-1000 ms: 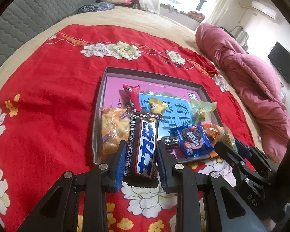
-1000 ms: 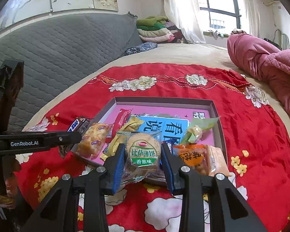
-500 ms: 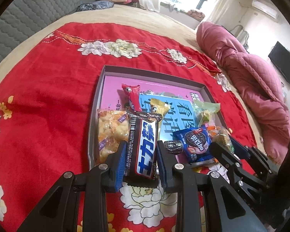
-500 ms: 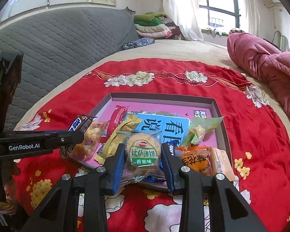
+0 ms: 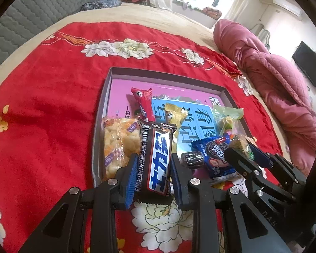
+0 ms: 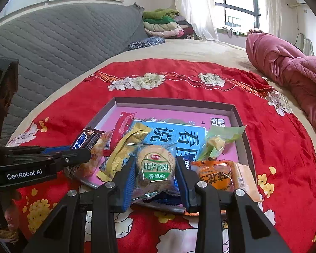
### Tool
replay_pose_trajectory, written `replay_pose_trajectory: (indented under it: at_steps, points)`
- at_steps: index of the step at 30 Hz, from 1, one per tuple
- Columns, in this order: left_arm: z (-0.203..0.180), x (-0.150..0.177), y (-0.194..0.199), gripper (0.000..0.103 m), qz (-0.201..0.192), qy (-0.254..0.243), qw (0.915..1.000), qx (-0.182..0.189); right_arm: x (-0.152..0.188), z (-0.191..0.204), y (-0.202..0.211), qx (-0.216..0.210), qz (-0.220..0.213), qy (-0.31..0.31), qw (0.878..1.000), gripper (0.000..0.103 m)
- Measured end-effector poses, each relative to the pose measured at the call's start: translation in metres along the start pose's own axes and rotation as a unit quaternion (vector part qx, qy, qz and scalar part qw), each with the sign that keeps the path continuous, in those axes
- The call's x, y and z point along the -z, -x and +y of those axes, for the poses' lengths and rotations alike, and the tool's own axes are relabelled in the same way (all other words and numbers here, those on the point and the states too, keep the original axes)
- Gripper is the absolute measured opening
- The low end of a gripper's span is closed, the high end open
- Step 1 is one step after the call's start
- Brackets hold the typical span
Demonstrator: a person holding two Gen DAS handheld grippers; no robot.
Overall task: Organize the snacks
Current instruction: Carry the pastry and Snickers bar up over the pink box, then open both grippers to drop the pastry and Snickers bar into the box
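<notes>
This is a bedroom in a home. A wide bed (image 6: 200, 48) with a grey quilted headboard (image 6: 59, 42) carries a red flowered blanket (image 5: 42, 105), a bundled pink quilt (image 5: 273, 78) and folded clothes (image 6: 162, 23). A curtained window (image 6: 238, 6), a wall air conditioner (image 5: 286, 3) and a wall-mounted television (image 5: 309, 65) surround it.

Beige bed (image 6: 191, 48), red floral blanket (image 5: 52, 105) spread over it — grey tray (image 6: 174, 101), pink quilt (image 5: 273, 73), folded clothes (image 6: 162, 23) on top

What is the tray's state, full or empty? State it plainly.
Partly full. The tray holds several snack packets crowded at its near end, while its far pink floor lies bare.
</notes>
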State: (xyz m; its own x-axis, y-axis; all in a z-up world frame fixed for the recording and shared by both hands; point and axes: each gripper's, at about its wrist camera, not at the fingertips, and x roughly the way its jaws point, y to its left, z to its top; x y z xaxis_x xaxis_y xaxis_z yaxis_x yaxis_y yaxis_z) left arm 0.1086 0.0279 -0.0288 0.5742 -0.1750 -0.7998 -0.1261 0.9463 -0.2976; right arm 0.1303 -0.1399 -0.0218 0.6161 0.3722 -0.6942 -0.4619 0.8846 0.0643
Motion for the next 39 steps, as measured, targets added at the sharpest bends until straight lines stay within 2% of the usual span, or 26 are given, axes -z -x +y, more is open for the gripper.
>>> replay_pose_trajectory:
  at_steps: [39]
  points:
    - [0.01, -0.004, -0.017, 0.031, 0.006, 0.011, 0.9998, 0.015, 0.001, 0.014, -0.028, 0.029, 0.032, 0.009, 0.999, 0.037]
